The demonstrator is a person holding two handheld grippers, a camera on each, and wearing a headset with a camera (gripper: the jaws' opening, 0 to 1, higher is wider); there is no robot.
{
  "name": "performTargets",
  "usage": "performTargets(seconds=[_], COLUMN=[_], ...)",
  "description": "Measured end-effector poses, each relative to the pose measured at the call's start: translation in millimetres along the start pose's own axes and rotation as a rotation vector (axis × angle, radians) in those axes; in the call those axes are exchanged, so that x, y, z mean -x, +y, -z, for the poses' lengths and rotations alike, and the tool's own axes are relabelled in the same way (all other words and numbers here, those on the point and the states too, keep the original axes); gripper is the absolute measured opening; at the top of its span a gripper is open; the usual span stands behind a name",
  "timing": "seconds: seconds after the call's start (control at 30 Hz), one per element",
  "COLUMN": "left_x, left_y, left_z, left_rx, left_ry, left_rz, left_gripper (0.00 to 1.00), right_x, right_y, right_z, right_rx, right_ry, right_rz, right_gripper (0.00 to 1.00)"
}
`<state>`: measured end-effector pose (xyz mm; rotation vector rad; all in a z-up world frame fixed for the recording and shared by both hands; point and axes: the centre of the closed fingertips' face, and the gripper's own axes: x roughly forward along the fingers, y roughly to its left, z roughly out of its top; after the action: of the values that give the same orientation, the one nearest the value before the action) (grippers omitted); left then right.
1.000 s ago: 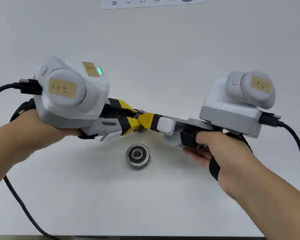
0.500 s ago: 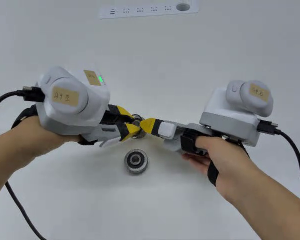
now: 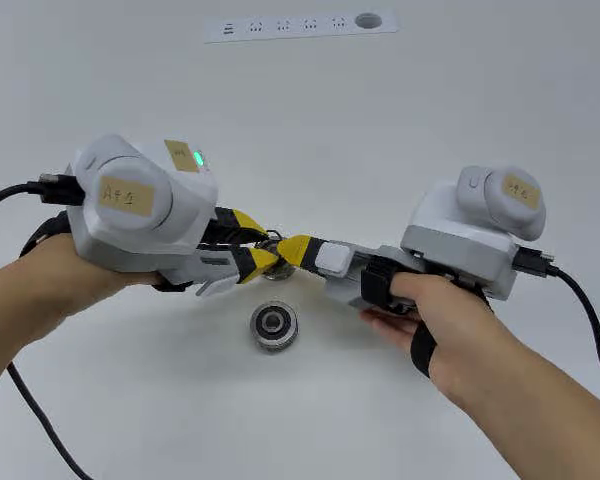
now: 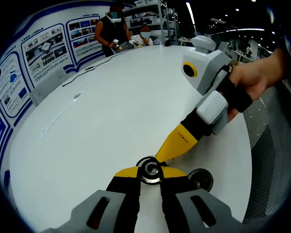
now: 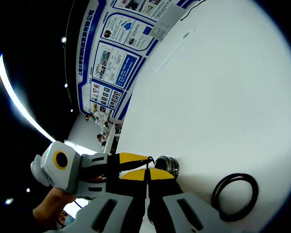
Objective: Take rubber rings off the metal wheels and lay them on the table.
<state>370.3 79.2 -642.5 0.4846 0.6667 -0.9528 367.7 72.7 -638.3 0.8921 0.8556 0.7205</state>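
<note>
A broad white table (image 3: 310, 110) spreads wide; a white power strip (image 3: 300, 23) lies on it at the far side; a wall beside it carries blue-bordered posters (image 4: 34, 53); metal shelving (image 4: 157, 14) rises at the far end, behind two people (image 4: 121, 29); ceiling strip lights (image 4: 190, 10) glow in a dim hall.

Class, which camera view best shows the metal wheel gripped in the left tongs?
Left gripper view: the wheel sits centred, face-on in the left tongs. The head view shows a sliver behind yellow tips; the right gripper view shows it small, side-on.
</note>
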Motion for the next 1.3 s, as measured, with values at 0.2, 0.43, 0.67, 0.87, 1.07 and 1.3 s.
performTargets(seconds=[0.2,0.43,0.67,0.87,1.07,1.3], left_x=[9.6,20.9,28.4,35.4,40.8,46.3], left_y=[2.9,6.0,5.0,4.1,1.6,-2.3], left_z=[2.0,-3.0,-3.2,-4.8,-2.6,0.0], left_rx=[0.027,0.077,0.105,0.145,0.163,0.185], left_ry=[-0.012,-0.057,-0.083,-0.119,-0.129,-0.141], left_rz=[-0.025,-0.057,-0.077,-0.094,-0.103,-0.113], left_gripper=[0.21,0.28,0.33,0.35,0.37,0.37], right_x=[-0.1,7.9,27.6,46.9,63.5,77.7], right_y=[8.8,12.9,2.4,-18.4,-31.6,-40.3], right_z=[-0.9,-11.1,-21.1,-22.2,-17.7,-9.9], right_rx=[-0.022,-0.047,-0.063,-0.107,-0.134,-0.155], right_ry=[-0.009,-0.048,-0.089,-0.126,-0.145,-0.152], right_rz=[-0.028,-0.037,-0.014,0.034,0.071,0.091], right_gripper=[0.02,0.02,0.02,0.02,0.02,0.02])
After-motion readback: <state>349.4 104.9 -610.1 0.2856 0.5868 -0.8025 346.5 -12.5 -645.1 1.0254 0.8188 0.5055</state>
